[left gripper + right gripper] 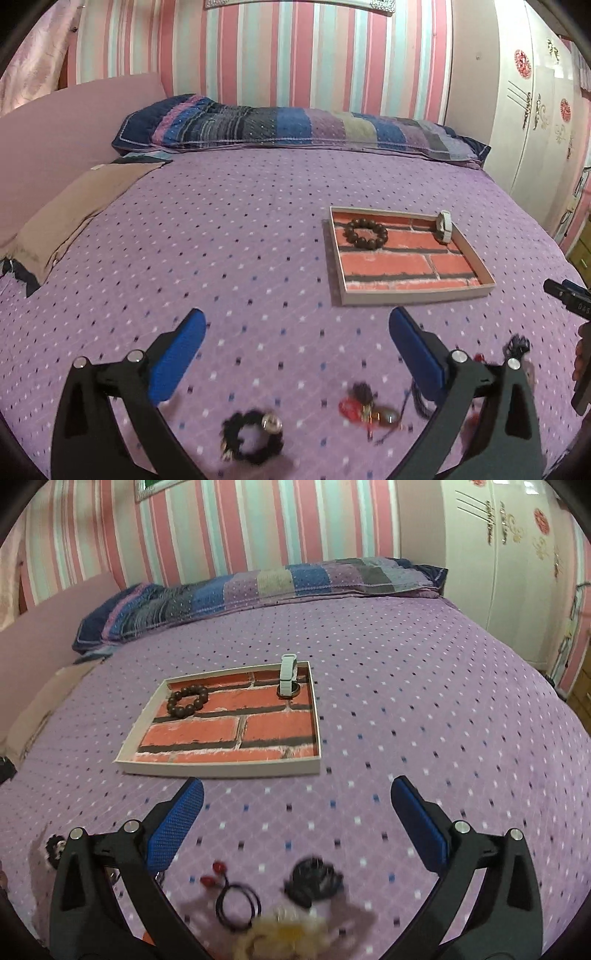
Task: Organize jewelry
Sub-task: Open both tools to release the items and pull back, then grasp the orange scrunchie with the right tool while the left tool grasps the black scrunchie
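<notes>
A: Left gripper, blue-padded fingers wide apart, nothing between them. Hanging over the purple dotted bedspread. Right gripper the same: jaws spread, empty.

B: Loose pieces?

A: All close under the cameras, nearer than the fingertips. Left view: a black ruffled hair tie with metal beads, lying flat, just left of centre between the fingers. Beside it to the right, a red charm with a brown tassel and dark cord, its cord trailing toward the right finger.

B: And the right side?

A: A thin black cord loop with two red beads, a black ruffled scrunchie, and at the bottom edge a pale yellow fluffy piece, blurred; possibly a hair flower, can't say.

B: Destination?

A: Shallow cream tray lined with red brick print. It already holds a brown wooden bead bracelet at the far left and a pale grey band standing on edge in the far right corner. Near half bare.

B: Which way does it lie?

A: Ahead and right of the left jaws; ahead and left of the right ones, whose left finger sits just short of its near rim. So the tray lies between the two. My read: either gripper must draw back and dip to reach its nearest ring, then carry forward. The hair tie has no long axis, so any approach angle serves.
</notes>
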`<state>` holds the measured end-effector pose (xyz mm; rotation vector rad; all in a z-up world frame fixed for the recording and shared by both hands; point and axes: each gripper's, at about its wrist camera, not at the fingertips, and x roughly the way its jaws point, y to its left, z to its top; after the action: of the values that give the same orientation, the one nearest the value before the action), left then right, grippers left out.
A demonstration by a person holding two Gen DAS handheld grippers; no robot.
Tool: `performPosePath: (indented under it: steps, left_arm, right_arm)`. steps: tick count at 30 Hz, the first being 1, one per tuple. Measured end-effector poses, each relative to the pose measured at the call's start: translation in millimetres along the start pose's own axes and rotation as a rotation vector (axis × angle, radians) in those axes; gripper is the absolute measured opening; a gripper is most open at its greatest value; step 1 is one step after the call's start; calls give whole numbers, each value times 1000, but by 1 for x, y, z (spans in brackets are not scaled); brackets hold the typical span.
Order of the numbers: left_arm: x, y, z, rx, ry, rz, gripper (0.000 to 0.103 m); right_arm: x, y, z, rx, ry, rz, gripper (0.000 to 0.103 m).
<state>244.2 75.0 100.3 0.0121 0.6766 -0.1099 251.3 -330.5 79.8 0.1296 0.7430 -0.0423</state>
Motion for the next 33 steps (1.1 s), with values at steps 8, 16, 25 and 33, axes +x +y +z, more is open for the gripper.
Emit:
performPosePath:
  steps: [8, 16, 25, 33]
  left_arm:
    - [-30, 16, -46, -26, 9, 19, 97]
    - [-27, 41, -87, -59, 48, 50, 97]
    - [-25, 44, -132, -63, 83, 10, 97]
    - [-11, 56, -146, -114, 125, 8, 97]
  right_arm:
    - [-43, -12, -52, 56, 0, 5, 98]
    - [-70, 6, -111, 46, -41, 3, 98]
    - [-65, 32, -163, 26, -41, 3, 98]
    - [-59, 45, -176, -25, -33, -7, 93]
